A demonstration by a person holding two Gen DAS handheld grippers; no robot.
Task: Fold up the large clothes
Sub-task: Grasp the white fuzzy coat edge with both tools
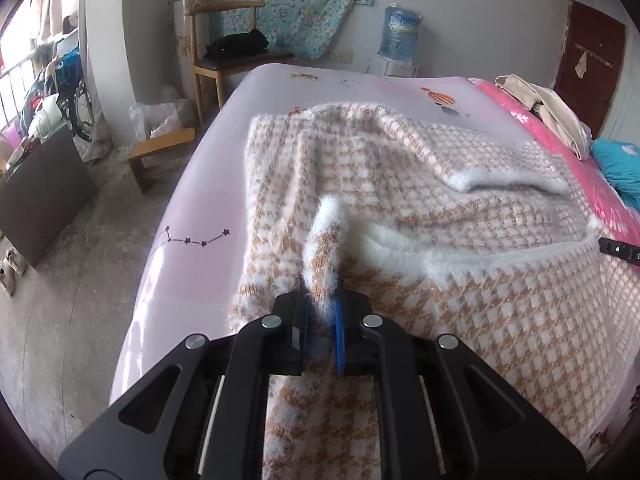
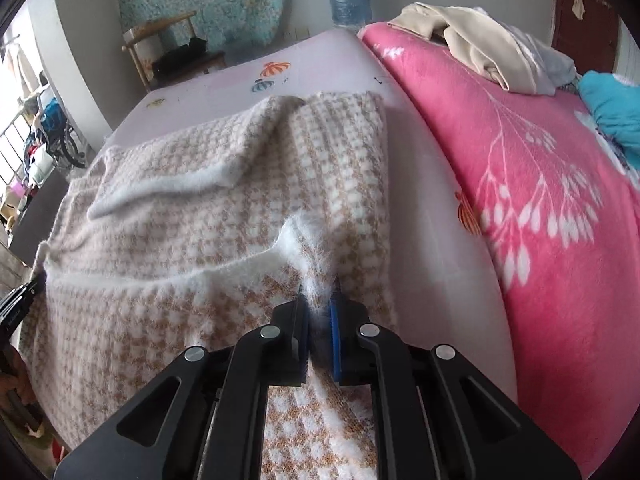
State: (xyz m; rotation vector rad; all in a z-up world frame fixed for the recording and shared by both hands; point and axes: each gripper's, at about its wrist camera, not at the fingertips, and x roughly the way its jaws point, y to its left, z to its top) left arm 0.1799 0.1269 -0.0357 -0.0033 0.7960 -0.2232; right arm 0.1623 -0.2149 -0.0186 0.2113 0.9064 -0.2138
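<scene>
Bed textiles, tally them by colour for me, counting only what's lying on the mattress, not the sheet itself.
Orange-and-white: 1, the checked sweater, pinched by the left gripper and the right gripper
Pink: 1, the blanket
Beige: 1, the garment
Teal: 1, the cloth
Total: 4

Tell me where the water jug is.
The water jug stands against the far wall beyond the bed, upper right in the left view, between the wooden chair and the dark door.
</scene>
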